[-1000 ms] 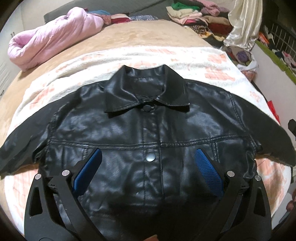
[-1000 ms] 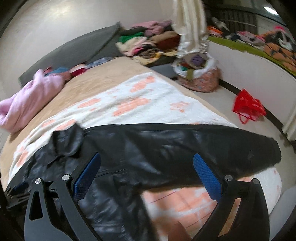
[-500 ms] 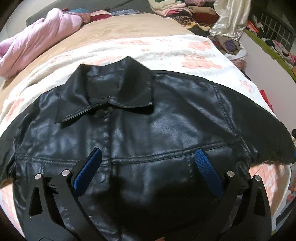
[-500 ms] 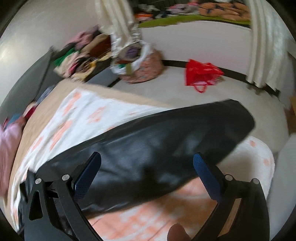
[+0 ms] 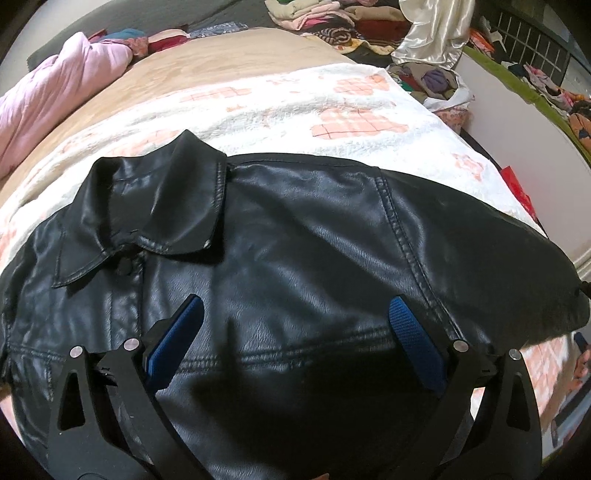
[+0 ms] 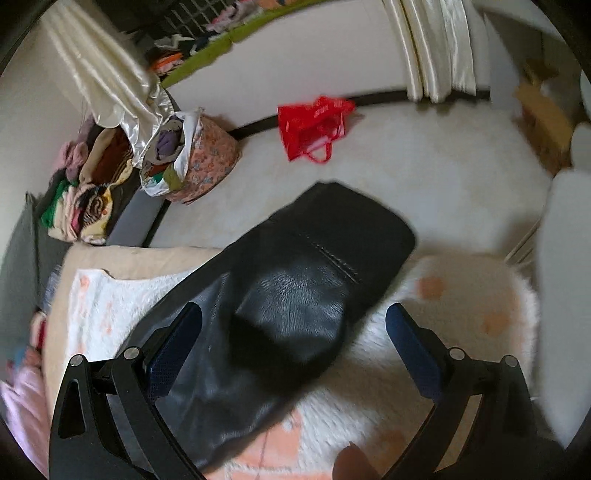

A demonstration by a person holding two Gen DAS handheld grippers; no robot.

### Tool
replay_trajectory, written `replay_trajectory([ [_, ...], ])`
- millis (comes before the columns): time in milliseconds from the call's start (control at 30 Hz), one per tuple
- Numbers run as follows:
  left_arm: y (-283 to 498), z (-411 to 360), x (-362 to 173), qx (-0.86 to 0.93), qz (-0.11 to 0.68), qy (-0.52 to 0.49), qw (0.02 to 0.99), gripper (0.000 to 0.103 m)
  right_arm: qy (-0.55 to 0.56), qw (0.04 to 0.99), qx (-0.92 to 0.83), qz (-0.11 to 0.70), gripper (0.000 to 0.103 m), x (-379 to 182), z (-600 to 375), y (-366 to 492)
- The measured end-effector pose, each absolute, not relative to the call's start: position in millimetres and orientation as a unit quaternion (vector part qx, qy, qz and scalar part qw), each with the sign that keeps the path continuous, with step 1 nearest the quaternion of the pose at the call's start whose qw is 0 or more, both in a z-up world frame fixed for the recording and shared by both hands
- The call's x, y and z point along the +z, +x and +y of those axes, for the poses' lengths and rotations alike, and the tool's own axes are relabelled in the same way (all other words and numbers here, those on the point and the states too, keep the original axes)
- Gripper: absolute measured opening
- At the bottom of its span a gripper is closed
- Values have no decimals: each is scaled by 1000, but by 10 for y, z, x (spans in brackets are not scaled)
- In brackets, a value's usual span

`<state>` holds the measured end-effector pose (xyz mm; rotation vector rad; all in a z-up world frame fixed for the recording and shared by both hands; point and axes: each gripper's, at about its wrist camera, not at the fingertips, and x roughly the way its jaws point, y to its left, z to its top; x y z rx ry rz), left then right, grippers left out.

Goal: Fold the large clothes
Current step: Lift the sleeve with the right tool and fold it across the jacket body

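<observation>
A black leather jacket (image 5: 295, 236) lies front up on a white blanket with orange checks (image 5: 332, 107), collar (image 5: 155, 206) at the left, buttons closed. My left gripper (image 5: 295, 339) hovers open over its chest, near the right shoulder seam, with nothing between the blue pads. In the right wrist view the jacket's right sleeve (image 6: 295, 288) stretches toward the bed's corner, cuff reaching the edge. My right gripper (image 6: 291, 350) stands open above the sleeve, its pads on either side of it and holding nothing.
A pink quilt (image 5: 55, 96) lies at the bed's far left. Piled clothes (image 5: 332, 18) and a full laundry basket (image 6: 199, 158) sit past the bed. A red bag (image 6: 314, 122) lies on the pale floor. A white surface (image 6: 561, 295) stands at right.
The left gripper has shifted right across the jacket, from the button line toward the right shoulder. The right gripper has swung out along the right sleeve toward its cuff. Both stayed open.
</observation>
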<state>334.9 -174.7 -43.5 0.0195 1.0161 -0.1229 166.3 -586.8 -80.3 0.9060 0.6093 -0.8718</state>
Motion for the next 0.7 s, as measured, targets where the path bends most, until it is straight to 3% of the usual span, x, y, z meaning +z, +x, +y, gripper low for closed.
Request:
replay_trajectory([
  [67, 3376, -1742, -450, -55, 488, 9, 871, 94, 437, 762, -392, 272, 98, -872, -5919, 1690],
  [133, 3389, -1714, -450, -55, 489, 3, 871, 94, 440, 768, -390, 255, 78, -857, -5931, 1708],
  [167, 3385, -1690, -442, -55, 488, 1, 871, 94, 445, 770, -385, 247, 51, -846, -5926, 1719],
  [200, 3388, -1670, -436, -56, 487, -1, 871, 94, 459, 774, -364, 239, 35, -858, -5958, 1728],
  [300, 3369, -1560, -394, -59, 486, -8, 872, 94, 461, 796, -332, 209, 20, -781, -5931, 1702],
  [700, 3278, -690, -99, -33, 471, -63, 879, 94, 327, 934, -117, 87, 14, 336, -4912, 1916],
])
